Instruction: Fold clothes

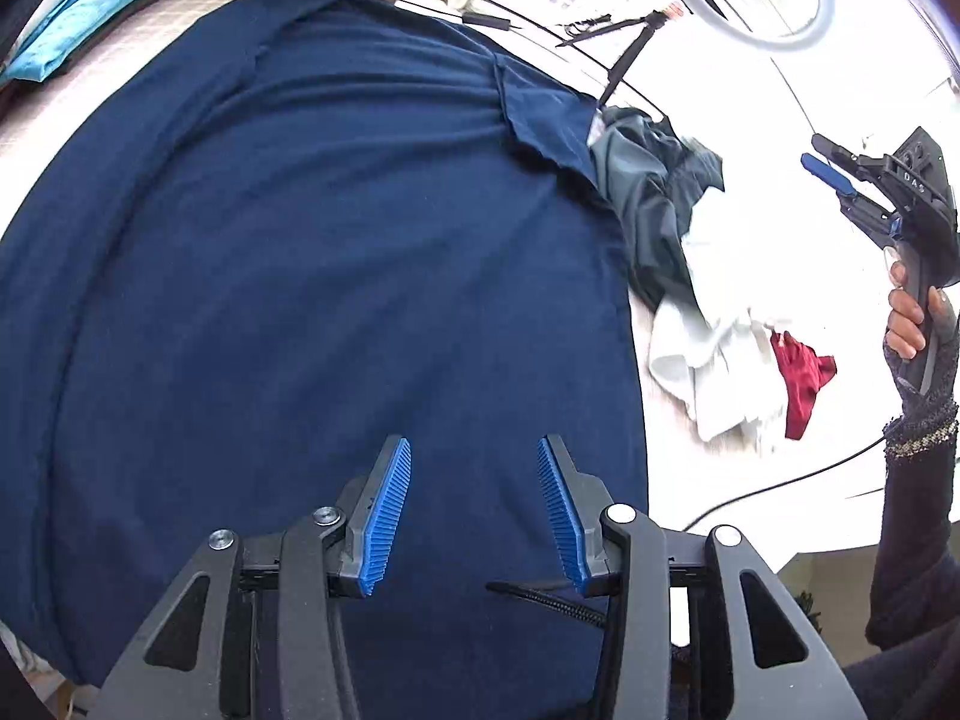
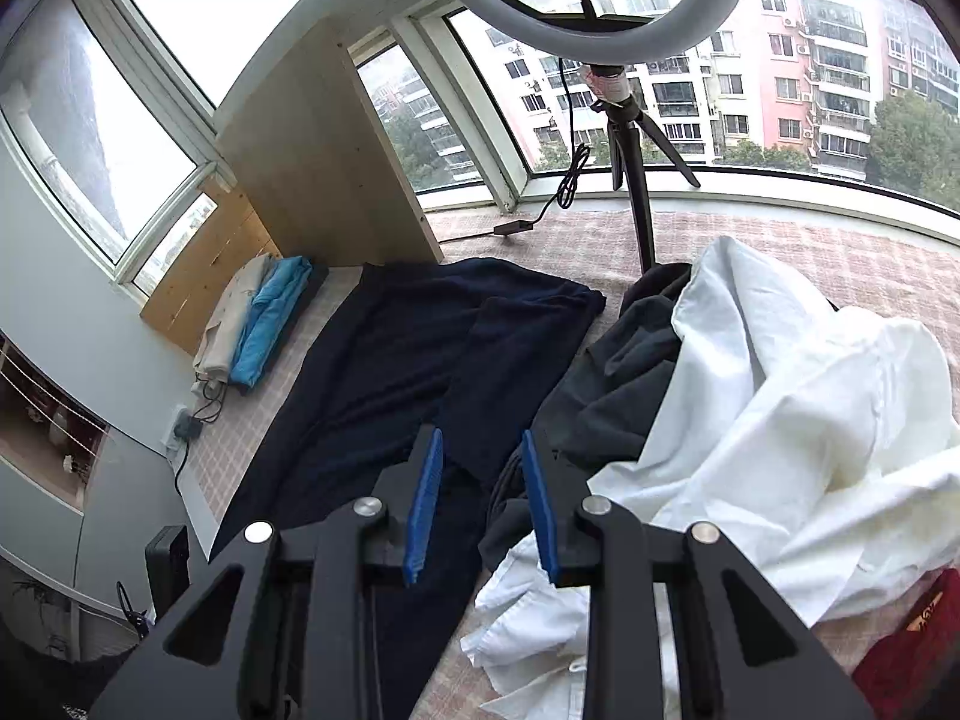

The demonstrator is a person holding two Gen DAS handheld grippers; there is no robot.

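Observation:
A large navy garment [image 1: 330,240] lies spread flat on the checked mat; in the right wrist view the navy garment [image 2: 390,360] has one side folded inward. My left gripper [image 1: 474,444] hovers above its near part, open, with nothing between the blue pads. My right gripper [image 2: 481,435] is raised above the edge where the navy cloth meets a dark grey garment [image 2: 618,372], open and empty. In the left wrist view the right gripper [image 1: 822,168] is held up at the far right by a gloved hand [image 1: 912,324].
Unfolded clothes lie to the right: the dark grey garment [image 1: 648,192], a white one [image 2: 780,390], a red one [image 1: 798,378]. Folded blue and cream clothes [image 2: 258,324] sit by a wooden cabinet [image 2: 324,168]. A ring light [image 2: 678,27] on a tripod [image 2: 636,180] stands behind, cables nearby.

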